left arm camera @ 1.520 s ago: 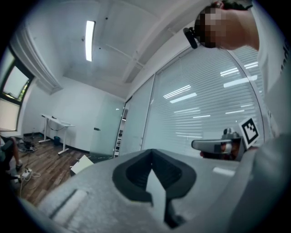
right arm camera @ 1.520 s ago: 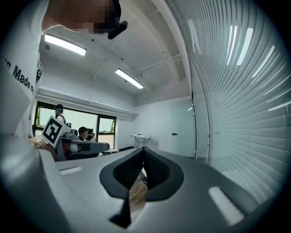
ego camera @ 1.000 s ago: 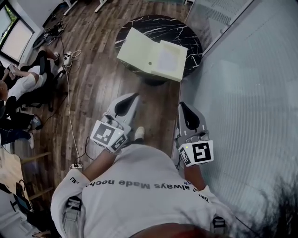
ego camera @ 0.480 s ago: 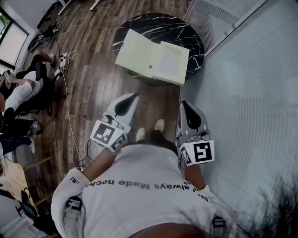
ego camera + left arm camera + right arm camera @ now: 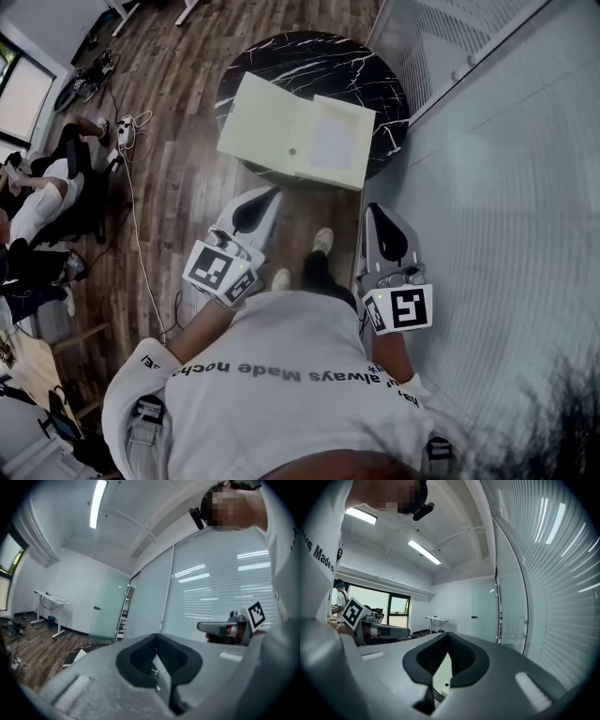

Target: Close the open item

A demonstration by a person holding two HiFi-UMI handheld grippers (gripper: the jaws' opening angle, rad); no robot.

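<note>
A pale green box [image 5: 298, 139] lies open on a round black marble table [image 5: 366, 70], its flap spread out to the left and a white sheet in its right half. Both grippers are held at waist height short of the table, well apart from the box. My left gripper [image 5: 262, 199] is shut with nothing in it, and its dark pads [image 5: 157, 656] meet in the left gripper view. My right gripper [image 5: 376, 214] is shut and empty too; a strip of the box [image 5: 439, 673] shows below its closed tips [image 5: 447, 641].
A glass wall with blinds [image 5: 506, 169] runs along the right, close to the right gripper. The floor is wood [image 5: 187, 178], with cables and a power strip [image 5: 127, 127] at left. Seated people [image 5: 42, 202] are at far left. The person's shoes [image 5: 322, 241] show between the grippers.
The person has stepped forward: the table and box have drawn a little nearer and the feet have swapped. Both grippers stay shut and held as before.
</note>
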